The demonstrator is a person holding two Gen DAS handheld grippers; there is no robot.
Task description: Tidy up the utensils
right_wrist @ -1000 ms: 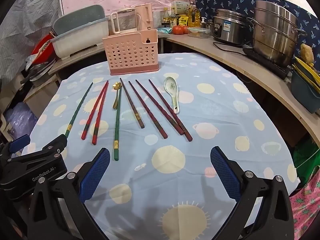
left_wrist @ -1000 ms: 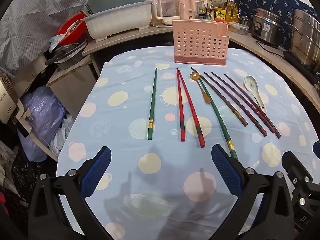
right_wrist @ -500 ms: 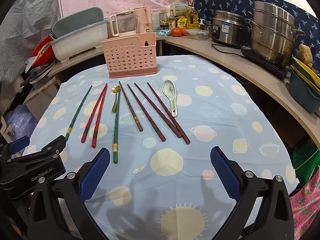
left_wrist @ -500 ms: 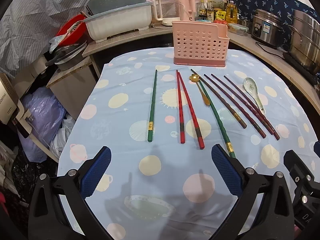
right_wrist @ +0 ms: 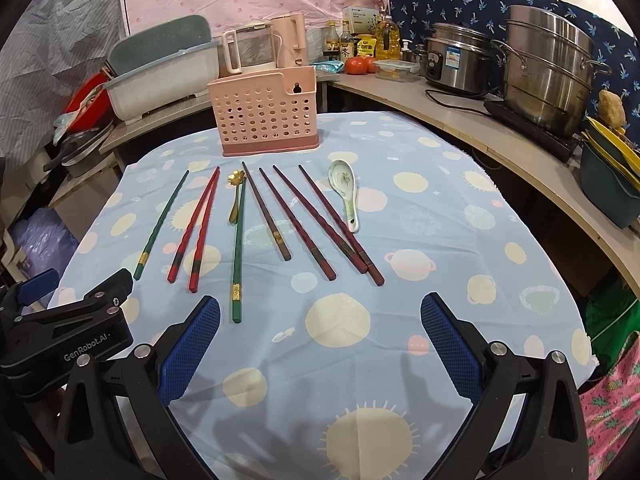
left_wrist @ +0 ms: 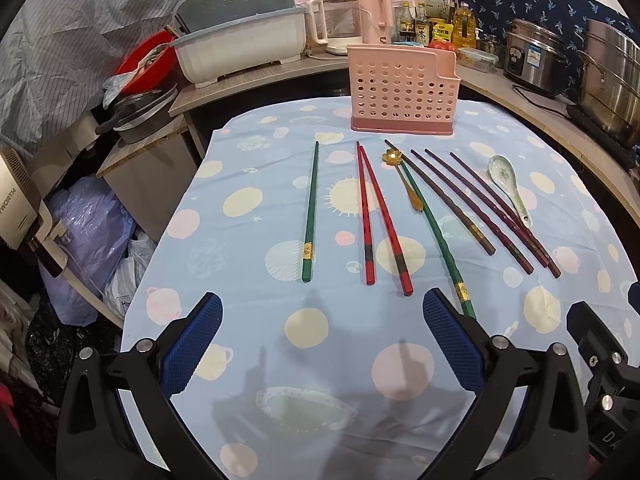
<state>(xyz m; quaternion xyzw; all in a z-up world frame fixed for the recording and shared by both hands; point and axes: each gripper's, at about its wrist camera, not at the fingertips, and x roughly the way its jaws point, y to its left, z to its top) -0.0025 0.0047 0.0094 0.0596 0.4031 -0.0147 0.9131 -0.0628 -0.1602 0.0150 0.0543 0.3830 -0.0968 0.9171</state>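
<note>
A pink perforated utensil holder (left_wrist: 402, 90) (right_wrist: 266, 114) stands at the far side of the table. In front of it lie a green chopstick (left_wrist: 310, 212) (right_wrist: 160, 226), two red chopsticks (left_wrist: 376, 216) (right_wrist: 196, 226), a gold spoon (left_wrist: 404, 180) (right_wrist: 236, 198), a second green chopstick (left_wrist: 438, 236) (right_wrist: 238, 256), several dark brown chopsticks (left_wrist: 480, 208) (right_wrist: 316, 224) and a white ceramic spoon (left_wrist: 508, 184) (right_wrist: 346, 192). My left gripper (left_wrist: 322, 342) is open and empty above the near table edge. My right gripper (right_wrist: 320, 344) is open and empty, to its right.
The table has a blue dotted cloth (left_wrist: 280, 208) (right_wrist: 440, 216). Behind it, a counter holds a dish tub (left_wrist: 240, 48), kettles (right_wrist: 264, 48), bottles, a rice cooker (right_wrist: 458, 60) and steel pots (right_wrist: 548, 76). Bags and clutter (left_wrist: 88, 232) fill the floor at left.
Both grippers have drifted slightly; the utensils sit a little differently in view. Nothing on the table has moved.
</note>
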